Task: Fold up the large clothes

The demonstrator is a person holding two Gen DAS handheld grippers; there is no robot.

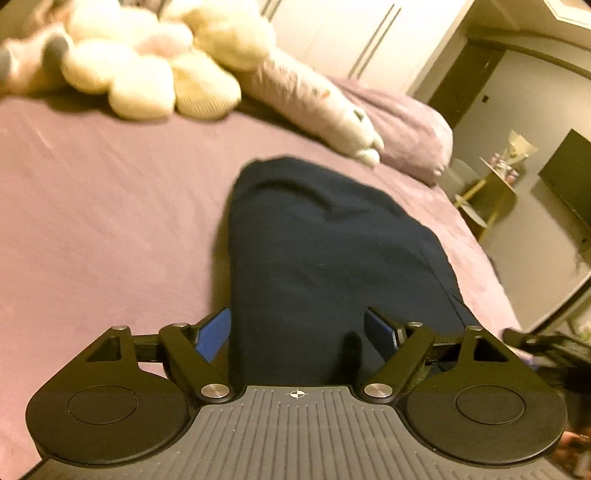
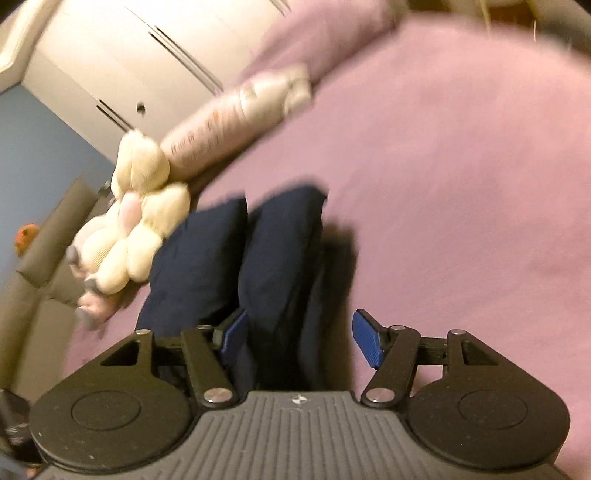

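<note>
A dark navy garment point(image 1: 325, 258) lies folded into a long strip on the purple bed sheet point(image 1: 92, 221). My left gripper point(image 1: 297, 332) hovers over its near end. The blue pads point(image 1: 214, 332) stand wide apart and do not press on the cloth, so this gripper is open. In the right wrist view the same garment point(image 2: 280, 251) shows as two thick folded lobes side by side. My right gripper point(image 2: 299, 336) is open above its near end. One blue pad point(image 2: 232, 332) sits close to the cloth, the other over bare sheet point(image 2: 443, 184). The picture is blurred.
Cream plush toys point(image 1: 147, 66) and a long plush pillow point(image 1: 317, 99) lie at the head of the bed, close behind the garment. A purple pillow point(image 1: 410, 129) sits to the right. A white wardrobe point(image 1: 351, 33), a small side table point(image 1: 495, 184) and a dark screen point(image 1: 569, 173) stand beyond the bed.
</note>
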